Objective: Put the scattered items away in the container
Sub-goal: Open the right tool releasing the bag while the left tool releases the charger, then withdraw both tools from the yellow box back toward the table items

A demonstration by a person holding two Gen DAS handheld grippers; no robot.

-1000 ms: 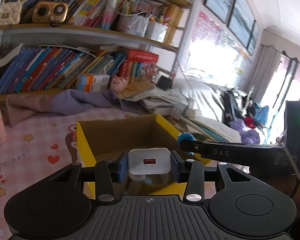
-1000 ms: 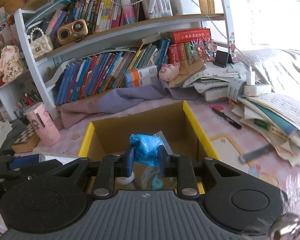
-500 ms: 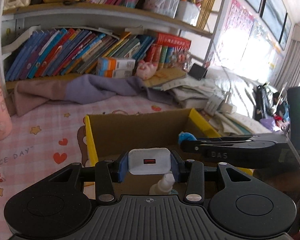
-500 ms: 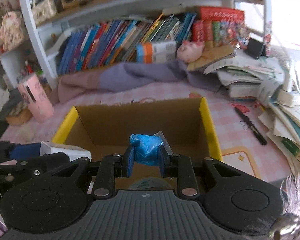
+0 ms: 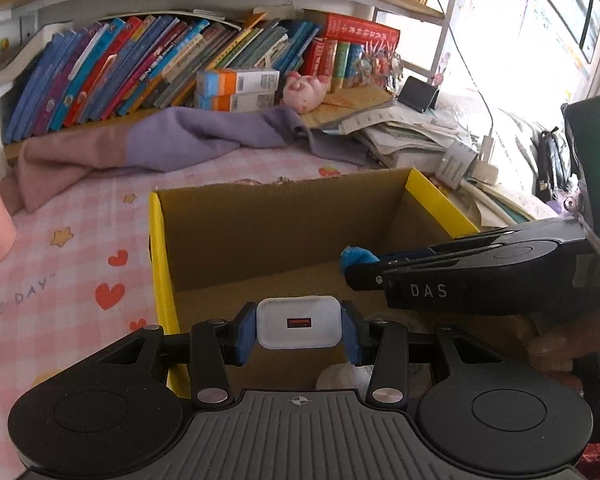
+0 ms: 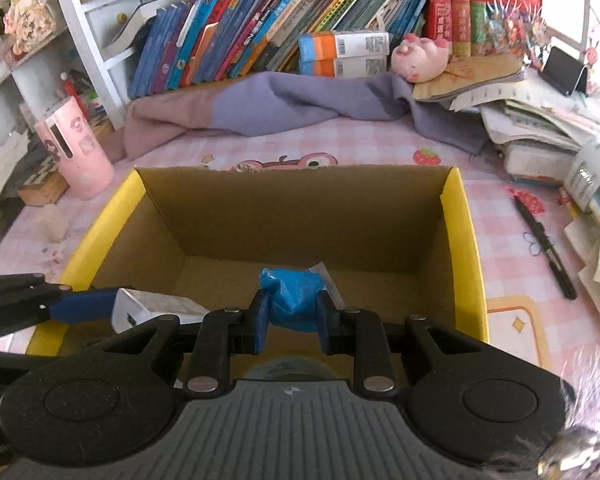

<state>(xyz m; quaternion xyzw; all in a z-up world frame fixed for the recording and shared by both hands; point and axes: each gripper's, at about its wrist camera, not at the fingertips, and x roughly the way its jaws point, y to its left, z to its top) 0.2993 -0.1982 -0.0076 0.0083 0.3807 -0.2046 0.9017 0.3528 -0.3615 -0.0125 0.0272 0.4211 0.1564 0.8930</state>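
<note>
I am at the drop step with both tools loaded over the cardboard box. My left gripper is clamped on a white charger, and my right gripper is closed around a blue crumpled wrapper. Both loads hang above the near half of the box, inside its yellow rim, so I judge the carry finished and the release due.

Next I need to spread each pair of jaws and let the 2 items fall, and I would do it 1 at a time because the tools sit close together, the right one reaching in across the left one's view. A small tilt downward first would help the pieces land on the floor of the box and not on the near wall.

The charger is a rounded white block with a red port facing the left camera, gripped squarely on its 2 sides. The wrapper is soft, shiny and bunched. A pale rounded object already lies in the box below the left tool; I cannot tell what it is.
</note>
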